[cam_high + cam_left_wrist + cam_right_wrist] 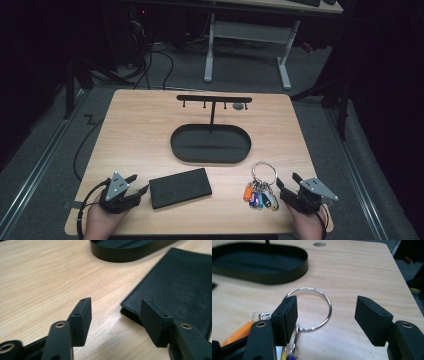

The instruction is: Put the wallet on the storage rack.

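Observation:
A black wallet (180, 187) lies flat near the table's front edge. Just left of it my left gripper (140, 183) rests open, and the left gripper view has its jaws (116, 303) apart over bare wood, the right one at the corner of the wallet (180, 282). A large key ring (264, 171) with several coloured tags (260, 199) lies at the front right. My right gripper (287, 178) stands open beside it. In the right gripper view the jaws (326, 300) stand wide, with part of the ring (328, 307) between them, untouched.
A black oval tray (210, 159) sits mid-table, with a T-shaped hook stand (214, 99) rising from its far side. A small round hole (238, 106) marks the tabletop behind it. Beyond the table stand a white desk frame and cables on the floor.

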Demonstrator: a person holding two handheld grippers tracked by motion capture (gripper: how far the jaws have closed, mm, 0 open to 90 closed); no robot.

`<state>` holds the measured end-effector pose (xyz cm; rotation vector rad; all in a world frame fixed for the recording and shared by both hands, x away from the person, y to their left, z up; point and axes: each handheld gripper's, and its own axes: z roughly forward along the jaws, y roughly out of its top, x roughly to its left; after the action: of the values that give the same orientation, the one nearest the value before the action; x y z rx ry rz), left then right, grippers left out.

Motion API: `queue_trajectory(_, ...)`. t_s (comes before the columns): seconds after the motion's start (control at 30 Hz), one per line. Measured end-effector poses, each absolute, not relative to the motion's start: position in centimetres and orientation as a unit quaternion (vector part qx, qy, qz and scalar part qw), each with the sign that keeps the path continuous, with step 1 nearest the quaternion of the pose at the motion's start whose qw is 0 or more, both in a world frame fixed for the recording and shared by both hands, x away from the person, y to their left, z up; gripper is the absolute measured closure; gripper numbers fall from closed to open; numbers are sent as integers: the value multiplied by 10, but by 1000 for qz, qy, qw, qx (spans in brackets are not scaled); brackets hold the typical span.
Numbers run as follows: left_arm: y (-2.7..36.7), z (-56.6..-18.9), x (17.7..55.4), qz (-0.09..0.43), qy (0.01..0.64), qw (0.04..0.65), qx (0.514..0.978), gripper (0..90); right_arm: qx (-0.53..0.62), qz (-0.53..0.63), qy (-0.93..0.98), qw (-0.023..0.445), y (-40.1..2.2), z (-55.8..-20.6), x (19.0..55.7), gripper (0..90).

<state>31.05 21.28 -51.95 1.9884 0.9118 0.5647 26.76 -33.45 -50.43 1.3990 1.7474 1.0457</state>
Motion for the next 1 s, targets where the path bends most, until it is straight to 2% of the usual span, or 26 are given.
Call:
queue_trajectory(0.13,208,-518,308,234,356,418,802,418,545,399,662,326,-335,-507,263,343)
queue_trajectory(0.3,205,-519,307,230,350,414,808,464,541,409,654,334,-334,-508,264,340)
queue_trajectory(0.43,210,-521,306,211,364,410,809,677,531,413,661,331,-328,-509,267,380)
queue_trajectory(0.47,212,-521,303,211,375,398,810,677,531,413,661,331,-328,-509,267,380)
queue_trajectory(0.5,213,-521,301,208,381,393,810,780,528,414,663,332,-326,-508,268,390)
queue_trajectory(0.63,211,-525,290,187,376,367,830,896,519,418,666,333,-323,-507,271,394)
queue_trajectory(1.0,189,-529,280,189,320,348,861,900,503,418,680,330,-321,-506,275,395)
